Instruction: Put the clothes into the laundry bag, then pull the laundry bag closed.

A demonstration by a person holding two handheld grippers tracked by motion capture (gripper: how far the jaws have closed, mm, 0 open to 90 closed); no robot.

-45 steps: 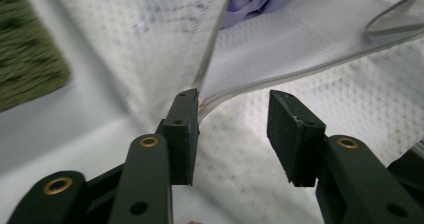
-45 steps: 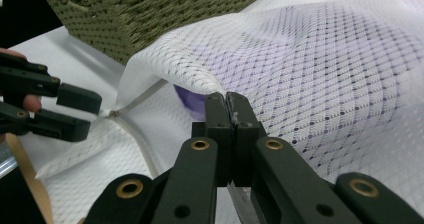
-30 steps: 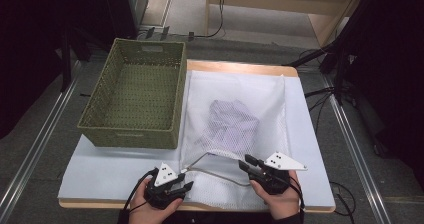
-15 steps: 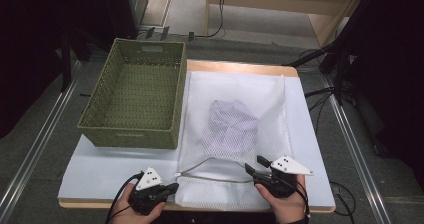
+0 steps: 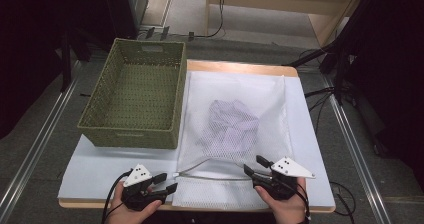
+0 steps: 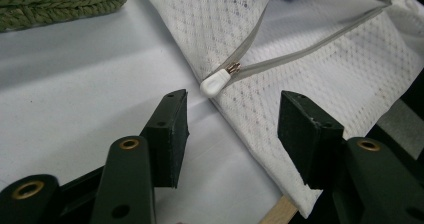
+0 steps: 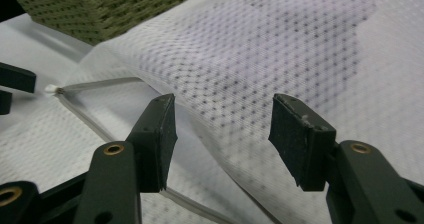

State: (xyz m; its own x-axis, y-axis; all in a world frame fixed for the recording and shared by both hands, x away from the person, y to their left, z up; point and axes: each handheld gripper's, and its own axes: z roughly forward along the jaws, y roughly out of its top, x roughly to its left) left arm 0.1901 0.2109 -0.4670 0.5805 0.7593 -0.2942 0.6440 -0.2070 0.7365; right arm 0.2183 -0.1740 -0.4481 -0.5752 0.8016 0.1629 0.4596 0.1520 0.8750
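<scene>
Mesh bag (image 5: 235,129) lying flat on the white-covered table (image 5: 100,164), just right of the green basket (image 5: 132,104), with a crumpled pale garment (image 5: 232,124) visible inside it. The zipper (image 5: 215,170) ran across the near end of the bag and stood open along its whole length; its white pull (image 6: 214,84) lay at the bag's left corner. A second before, the left tongs (image 5: 165,184) had been at the zipper line, and half a second before they sat farther left with the zipper drawn open. At this moment they rested just short of the pull with the jaws parted about halfway and nothing between them; they had just been opening, which reads as a release of the pull. The right tongs (image 5: 256,166) lay at the right part of the bag's mouth, jaws fairly wide and astride a raised fold of mesh (image 7: 225,109), the pads not seen pressing on it; they too had just been opening. Judged from this, the unzipping step appeared complete, and the bag's mouth was free for the garment to be taken out, perhaps toward the basket.
</scene>
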